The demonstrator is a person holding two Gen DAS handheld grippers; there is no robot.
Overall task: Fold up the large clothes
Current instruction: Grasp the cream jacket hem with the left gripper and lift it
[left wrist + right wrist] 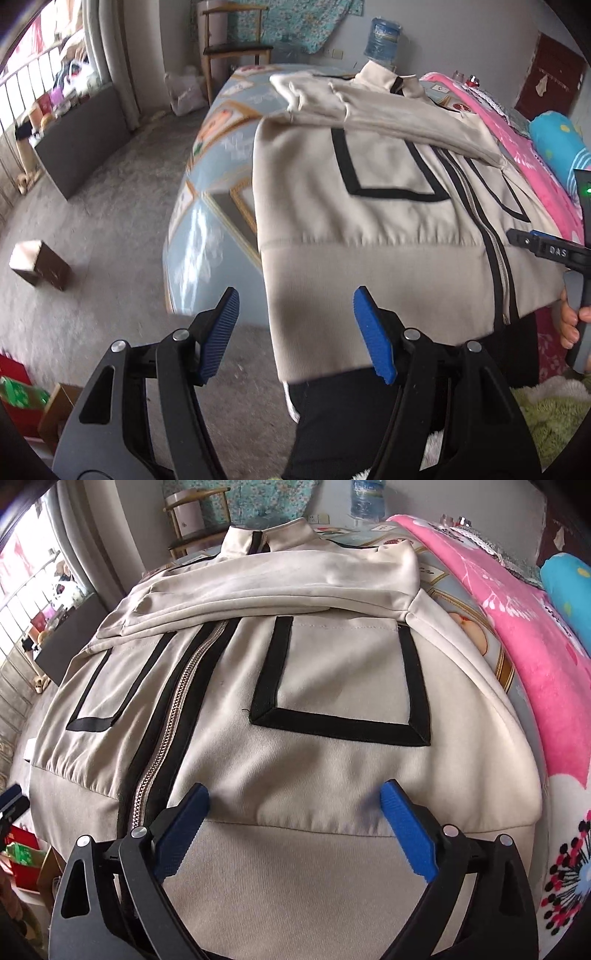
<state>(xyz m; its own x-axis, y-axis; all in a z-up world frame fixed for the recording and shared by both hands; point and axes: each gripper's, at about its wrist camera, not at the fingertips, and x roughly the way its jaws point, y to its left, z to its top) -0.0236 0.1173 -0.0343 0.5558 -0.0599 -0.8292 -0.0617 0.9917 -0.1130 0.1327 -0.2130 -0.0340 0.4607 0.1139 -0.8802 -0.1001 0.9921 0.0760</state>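
A beige jacket point(295, 686) with black trim lies zipped and front-up on the bed point(218, 155), both sleeves folded across its chest, while the left gripper point(295, 314) and the right gripper point(295, 801) hover at its ribbed hem, jaws spread wide and holding nothing.

Daylit scene, source at the window point(44, 74) on the left; panes overexposed in both views. Glare streak on the glossy bed sheet point(195, 236). Soft shadows only, faint beneath the blue pads point(406, 830). Strong fisheye bending and dark vignette at corners. Slight motion blur in left wrist view, notably on the floor box point(38, 264); right wrist view sharper.
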